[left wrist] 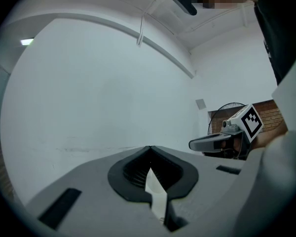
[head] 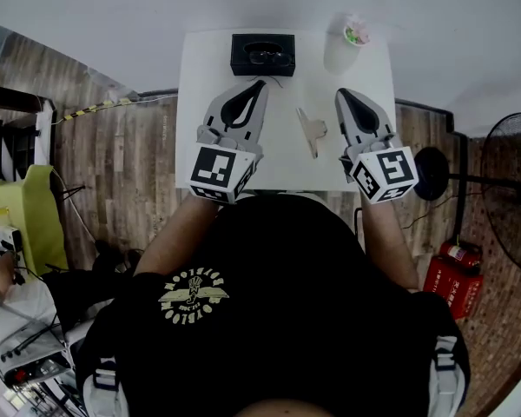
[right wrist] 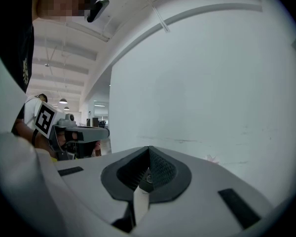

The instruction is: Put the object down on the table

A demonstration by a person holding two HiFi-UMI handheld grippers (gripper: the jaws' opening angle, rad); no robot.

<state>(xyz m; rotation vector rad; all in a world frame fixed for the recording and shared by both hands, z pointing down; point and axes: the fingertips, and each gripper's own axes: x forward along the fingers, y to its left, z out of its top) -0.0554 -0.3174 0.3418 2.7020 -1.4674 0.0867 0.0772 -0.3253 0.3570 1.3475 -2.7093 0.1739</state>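
Observation:
A small beige object (head: 313,131) lies flat on the white table (head: 365,159), between my two grippers and apart from both. My left gripper (head: 260,82) hovers over the table's left half with its jaws meeting at the tip and nothing between them. In the left gripper view it (left wrist: 149,148) faces a bare white wall. My right gripper (head: 341,94) is held over the table's right half, also shut and empty. In its own view the jaws (right wrist: 148,148) close to a point. Each gripper shows in the other's view: the right gripper (left wrist: 192,144), the left gripper (right wrist: 106,131).
A black box (head: 262,55) with a pair of glasses in it stands at the table's far edge. A cup (head: 356,33) sits at the far right corner. A black fan (head: 512,189) and red extinguishers (head: 447,272) stand on the floor to the right.

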